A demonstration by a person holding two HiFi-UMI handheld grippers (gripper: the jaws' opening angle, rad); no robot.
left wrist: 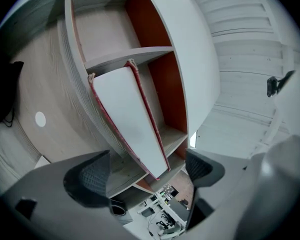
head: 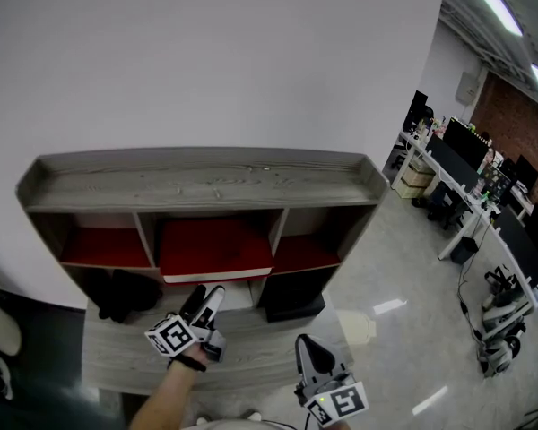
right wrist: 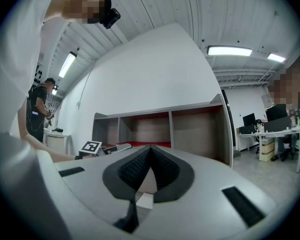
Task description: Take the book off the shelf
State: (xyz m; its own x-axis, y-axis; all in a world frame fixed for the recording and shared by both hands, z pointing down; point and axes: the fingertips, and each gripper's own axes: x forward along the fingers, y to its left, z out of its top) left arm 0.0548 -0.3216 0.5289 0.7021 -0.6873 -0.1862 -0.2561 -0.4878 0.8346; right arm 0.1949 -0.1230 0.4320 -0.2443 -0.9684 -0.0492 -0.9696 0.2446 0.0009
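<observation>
A large red-covered book (head: 217,249) with white page edges lies flat in the middle compartment of the grey wooden shelf (head: 197,179), its front edge sticking out past the board. My left gripper (head: 206,301) points at that edge from just below and in front. In the left gripper view the book (left wrist: 127,119) runs away from the jaws with its near corner between them; the left gripper (left wrist: 147,166) stands wide open and neither pad touches it. My right gripper (head: 307,346) hangs back at the lower right, well clear of the shelf. The right gripper (right wrist: 149,166) is shut on nothing.
A black object (head: 125,294) sits in the lower left compartment and a dark box (head: 294,298) in the lower right one. A grey ledge (head: 117,356) runs along the shelf's foot. Office desks with monitors (head: 484,186) stand far right. A person (right wrist: 39,109) stands at the far left.
</observation>
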